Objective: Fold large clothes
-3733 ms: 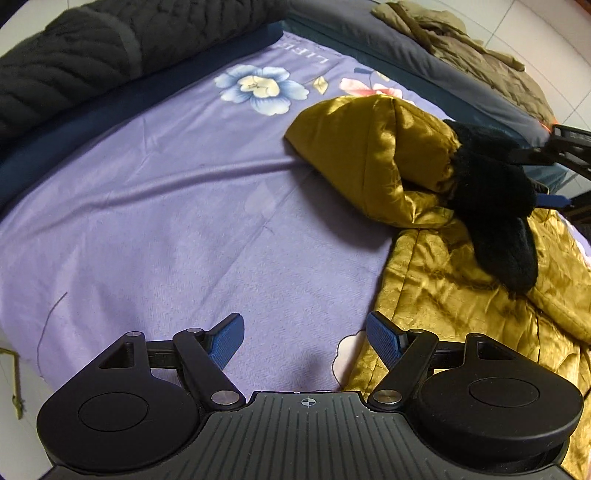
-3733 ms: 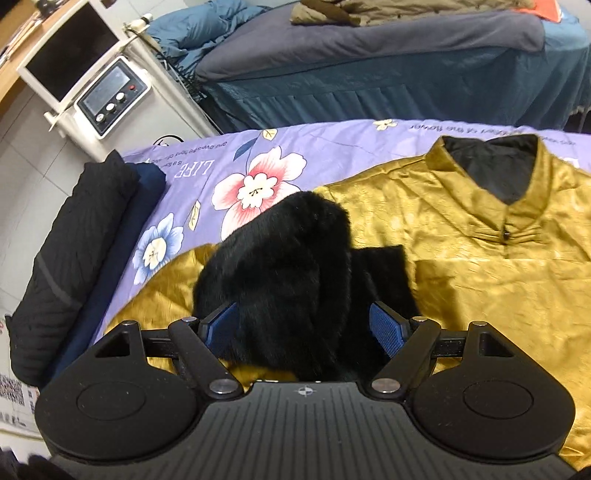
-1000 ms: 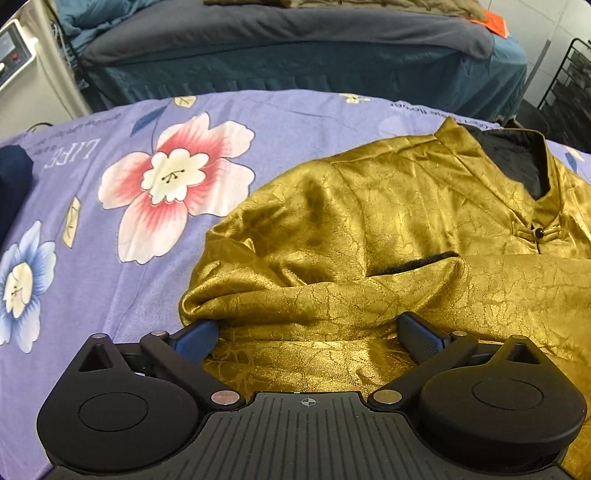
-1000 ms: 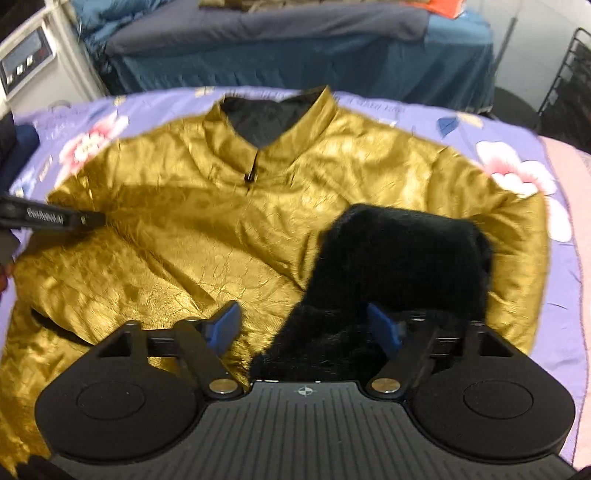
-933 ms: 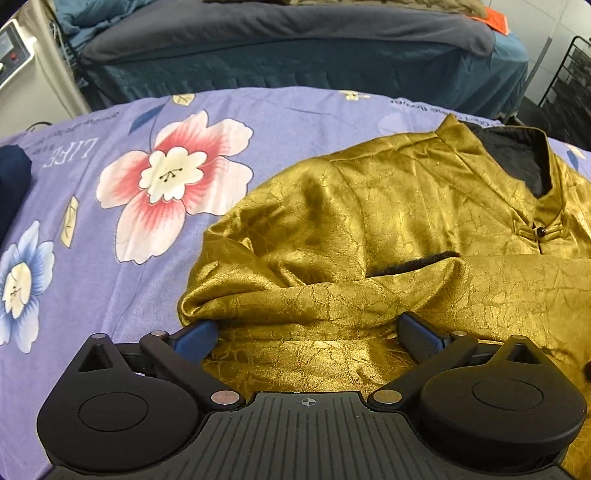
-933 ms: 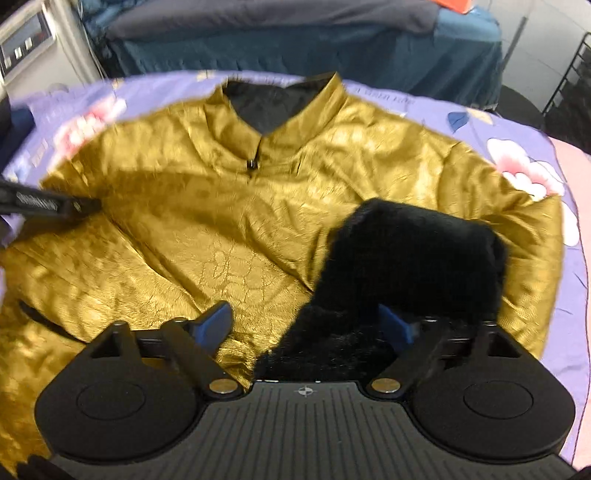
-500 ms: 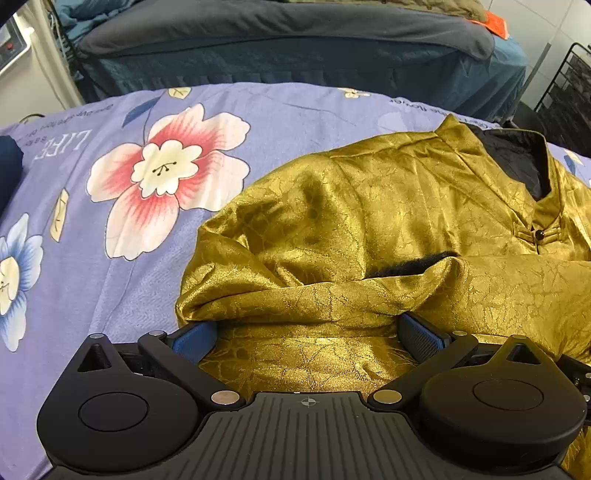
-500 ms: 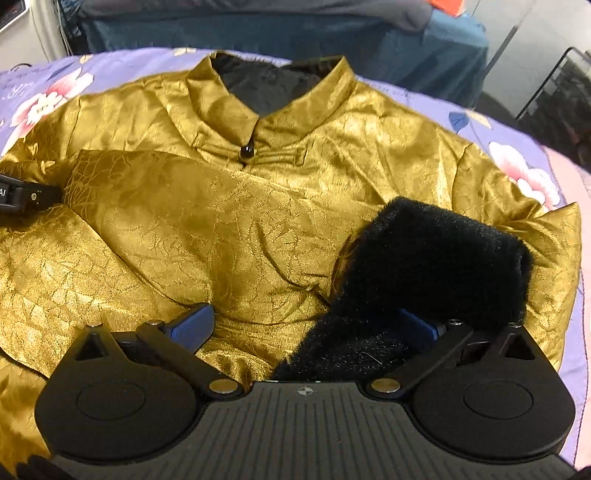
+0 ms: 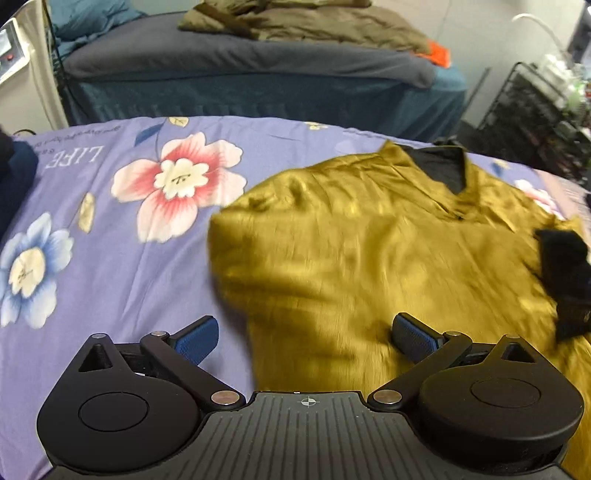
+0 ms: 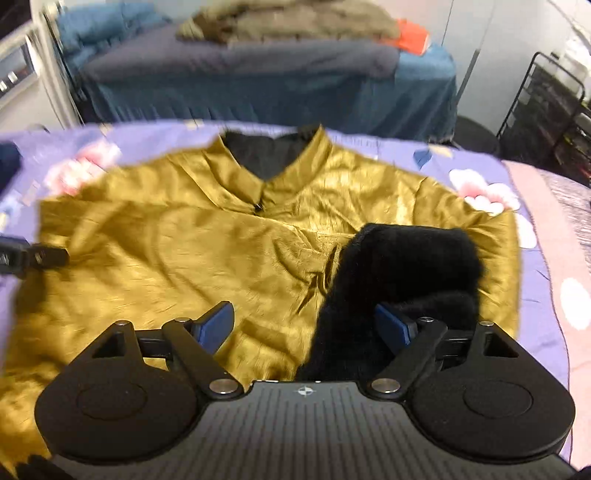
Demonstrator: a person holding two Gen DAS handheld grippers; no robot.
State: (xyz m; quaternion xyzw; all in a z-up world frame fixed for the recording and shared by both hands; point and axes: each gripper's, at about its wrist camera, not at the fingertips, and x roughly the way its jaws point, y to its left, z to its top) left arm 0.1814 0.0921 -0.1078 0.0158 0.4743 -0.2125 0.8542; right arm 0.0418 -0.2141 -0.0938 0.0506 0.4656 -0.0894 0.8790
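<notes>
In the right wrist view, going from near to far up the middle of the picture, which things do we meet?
Black fur cuff → gold jacket front → its knot button → black collar lining → far edge of the purple floral sheet → blue-skirted bed → crumpled olive clothing on top.

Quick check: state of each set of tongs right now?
Left tongs: open, holding nothing, above the gold jacket.
Right tongs: open, jaws closing, nothing gripped.

Dim indoor light, motion blur, fisheye warping
</notes>
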